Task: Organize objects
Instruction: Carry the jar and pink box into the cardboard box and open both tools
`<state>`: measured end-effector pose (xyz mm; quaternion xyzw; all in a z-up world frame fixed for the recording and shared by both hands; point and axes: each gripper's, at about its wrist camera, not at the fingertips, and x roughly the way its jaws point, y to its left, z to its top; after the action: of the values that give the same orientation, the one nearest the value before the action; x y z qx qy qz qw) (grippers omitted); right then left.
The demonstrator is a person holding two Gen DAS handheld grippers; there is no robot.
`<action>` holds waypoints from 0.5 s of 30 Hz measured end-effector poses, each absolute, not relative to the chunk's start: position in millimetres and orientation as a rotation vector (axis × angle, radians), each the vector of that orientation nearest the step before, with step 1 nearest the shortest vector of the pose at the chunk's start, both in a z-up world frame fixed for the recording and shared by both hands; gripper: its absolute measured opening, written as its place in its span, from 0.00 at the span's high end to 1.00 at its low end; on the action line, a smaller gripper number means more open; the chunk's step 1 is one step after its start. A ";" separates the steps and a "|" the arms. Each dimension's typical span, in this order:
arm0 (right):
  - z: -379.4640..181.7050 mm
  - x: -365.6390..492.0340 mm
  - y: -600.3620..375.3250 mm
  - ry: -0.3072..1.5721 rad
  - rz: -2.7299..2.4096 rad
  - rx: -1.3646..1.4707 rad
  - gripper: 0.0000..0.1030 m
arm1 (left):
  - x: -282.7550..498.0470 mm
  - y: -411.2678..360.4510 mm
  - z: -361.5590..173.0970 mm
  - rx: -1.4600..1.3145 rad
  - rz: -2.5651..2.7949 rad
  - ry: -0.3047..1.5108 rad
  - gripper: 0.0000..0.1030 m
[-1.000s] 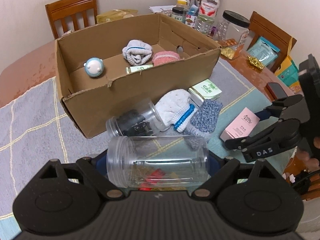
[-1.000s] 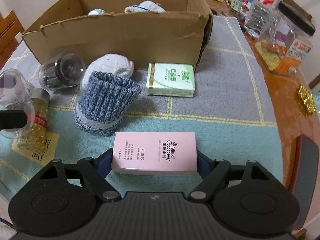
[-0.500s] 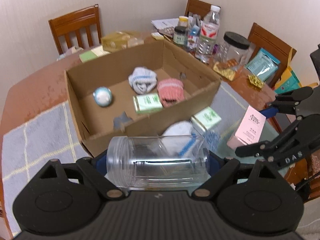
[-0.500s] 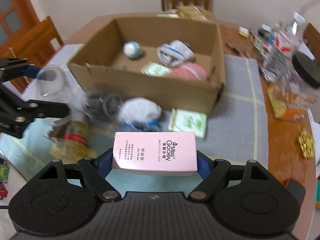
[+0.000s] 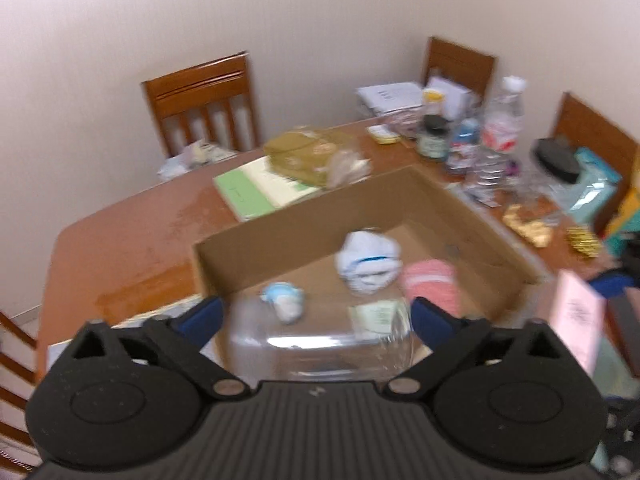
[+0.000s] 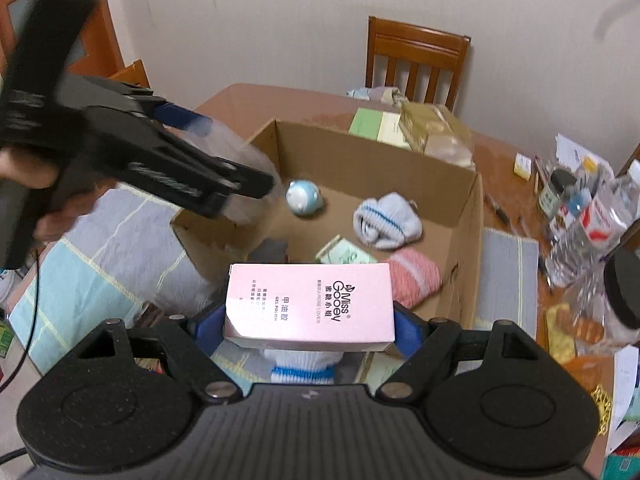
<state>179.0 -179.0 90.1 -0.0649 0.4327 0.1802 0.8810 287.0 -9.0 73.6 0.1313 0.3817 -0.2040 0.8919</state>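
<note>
The left gripper (image 5: 316, 316) has its jaws opening, spread wide, with a clear jar (image 5: 320, 344) lying crosswise between them; the blue pads look just clear of its ends, though blur makes contact hard to judge. From the right wrist view the jar (image 6: 244, 184) hangs over the near-left corner of the box.

The right gripper (image 6: 310, 322) has its jaws clamped on the two short ends of a pink carton (image 6: 308, 304), held flat and level, print facing up.

Beyond both grippers, at twelve o'clock, sits an open cardboard box (image 6: 468, 248). Inside it lie a small blue-and-white ball (image 6: 303, 197) toward the far left, a rolled white sock (image 6: 386, 220) with blue stripes near the middle, a pink knitted roll (image 6: 414, 276) at the near right, and a pale green packet (image 6: 344, 254) just beside that roll. The box rests on a striped cloth (image 6: 100, 240) spread over the brown wooden surface (image 5: 132, 240).

Under the pink carton, toward six o'clock, another white sock (image 6: 304, 364) with a blue band lies outside the box.

At two to three o'clock of the box stand bottles and jars, among them a water bottle (image 5: 502, 128) with a red label. At twelve o'clock behind the box lie a green pad (image 5: 256, 192) and a tan bag (image 5: 308, 156). Wooden chairs (image 5: 204, 100) ring the surface.
</note>
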 end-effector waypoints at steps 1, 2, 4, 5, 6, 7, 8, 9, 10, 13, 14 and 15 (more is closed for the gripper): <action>90.3 182.8 -177.2 0.899 0.389 -0.130 0.17 | 292.0 -9.7 69.1 0.281 -0.395 0.811 0.02; 90.3 182.8 -177.2 0.899 0.389 -0.130 0.17 | 296.0 -10.3 64.7 0.291 -0.384 0.833 0.02; 89.4 186.9 -176.8 0.903 0.394 -0.127 0.17 | 297.4 -8.0 58.0 0.287 -0.382 0.850 0.02; 88.5 189.7 -177.1 0.906 0.393 -0.123 0.17 | 297.1 -5.7 55.2 0.280 -0.391 0.858 0.02; 87.8 192.1 -177.6 0.908 0.396 -0.121 0.17 | 296.5 -4.6 53.3 0.273 -0.400 0.864 0.02; 87.1 195.7 -177.9 0.912 0.398 -0.120 0.17 | 296.0 -3.6 51.9 0.266 -0.405 0.868 0.02; 86.6 197.7 -177.4 0.913 0.397 -0.120 0.17 | 295.9 -2.3 50.4 0.259 -0.408 0.872 0.02; 86.2 202.0 -177.3 0.915 0.395 -0.121 0.17 | 295.7 -1.1 50.0 0.253 -0.407 0.876 0.02; 86.0 203.9 -177.6 0.916 0.396 -0.122 0.17 | 295.2 0.3 49.8 0.246 -0.405 0.880 0.02; 86.1 215.9 -176.7 0.915 0.398 -0.127 0.17 | 293.3 6.4 53.4 0.220 -0.405 0.887 0.02; 86.5 221.0 -176.1 0.914 0.399 -0.130 0.17 | 292.8 9.1 55.3 0.211 -0.403 0.889 0.02; 86.7 228.8 -174.2 0.915 0.401 -0.132 0.17 | 293.1 10.7 56.0 0.206 -0.396 0.892 0.02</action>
<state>228.8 -174.2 86.7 -0.0631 0.4382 0.1922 0.8758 293.1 10.7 56.0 0.0987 0.4276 -0.1901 0.8782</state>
